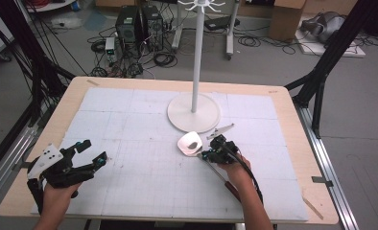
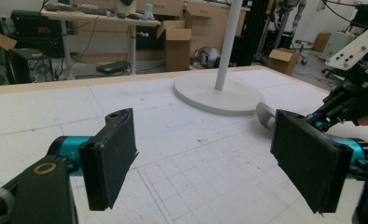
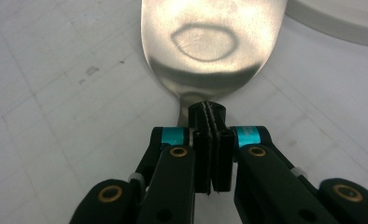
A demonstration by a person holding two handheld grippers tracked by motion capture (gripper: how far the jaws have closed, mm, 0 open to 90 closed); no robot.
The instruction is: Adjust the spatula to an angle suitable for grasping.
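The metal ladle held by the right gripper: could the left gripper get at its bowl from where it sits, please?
Probably yes. The left gripper has its jaws open, and only bare white mat lies between it and the metal ladle. The right gripper clamps just the handle near the bowl, leaving the bowl's near side free.

Wide bare room is left on the desk [image 1: 129, 120] between the left claw [image 1: 92, 151] and the right claw [image 1: 215, 148], while the way behind the spoon [image 1: 189, 143] is blocked by the white stand [image 1: 194, 112] with its tall pole, just beside it.
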